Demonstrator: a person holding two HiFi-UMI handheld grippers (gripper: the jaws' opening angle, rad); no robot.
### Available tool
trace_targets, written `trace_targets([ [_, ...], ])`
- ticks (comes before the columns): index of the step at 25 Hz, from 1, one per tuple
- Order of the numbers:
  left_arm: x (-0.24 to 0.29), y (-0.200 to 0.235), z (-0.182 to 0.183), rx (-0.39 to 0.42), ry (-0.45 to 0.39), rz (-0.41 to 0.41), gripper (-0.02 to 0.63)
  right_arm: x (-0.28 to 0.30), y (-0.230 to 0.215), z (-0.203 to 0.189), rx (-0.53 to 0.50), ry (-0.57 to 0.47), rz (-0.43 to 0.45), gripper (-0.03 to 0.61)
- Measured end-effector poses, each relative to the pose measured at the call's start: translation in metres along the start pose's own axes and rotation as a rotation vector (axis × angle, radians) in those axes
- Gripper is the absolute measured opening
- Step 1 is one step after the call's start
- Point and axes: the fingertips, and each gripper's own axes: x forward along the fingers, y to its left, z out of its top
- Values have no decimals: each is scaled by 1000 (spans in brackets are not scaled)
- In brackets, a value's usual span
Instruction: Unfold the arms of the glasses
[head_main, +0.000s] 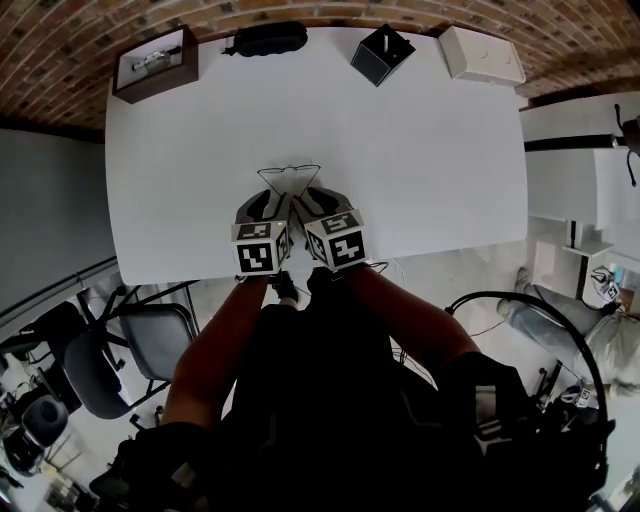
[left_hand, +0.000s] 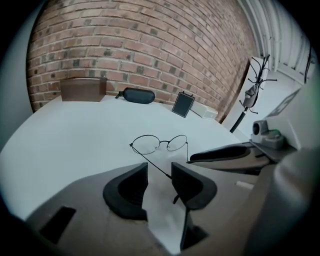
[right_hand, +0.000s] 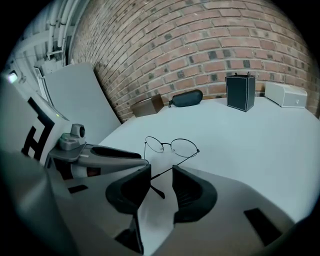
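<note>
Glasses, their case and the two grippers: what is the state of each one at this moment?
glasses: both arms unfolded, resting on the white table.
left gripper: open, one arm tip between its jaws, not clamped.
right gripper: open, the other arm tip between its jaws, not clamped.
glasses case: closed.

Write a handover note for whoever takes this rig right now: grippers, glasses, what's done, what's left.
Left gripper: open. One arm tip of the thin black round wire-frame glasses lies between its jaws, not clamped.
Right gripper: open. The other arm tip lies between its jaws, also loose.
Glasses: on the white table, just ahead of both grippers, with both arms pointing back towards the person.
Done: both arms look unfolded.
Left: probably only backing both grippers off without snagging the arm tips.
</note>
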Motion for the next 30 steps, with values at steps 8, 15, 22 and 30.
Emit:
trace_targets([
  [8, -6, 10, -3, 52, 38, 3, 149, -5, -8, -3, -27, 13, -3, 115],
  [15, -15, 26, -4, 109, 35, 29, 149, -11, -19, -2, -56, -4, -23, 115],
  [22, -22, 40, -3, 157, 29, 31, 149, -14, -27, -1, -82, -4, -42, 115],
  [30, -25, 41, -2, 197, 35, 3, 149, -16, -32, 0, -96, -2, -52, 115],
])
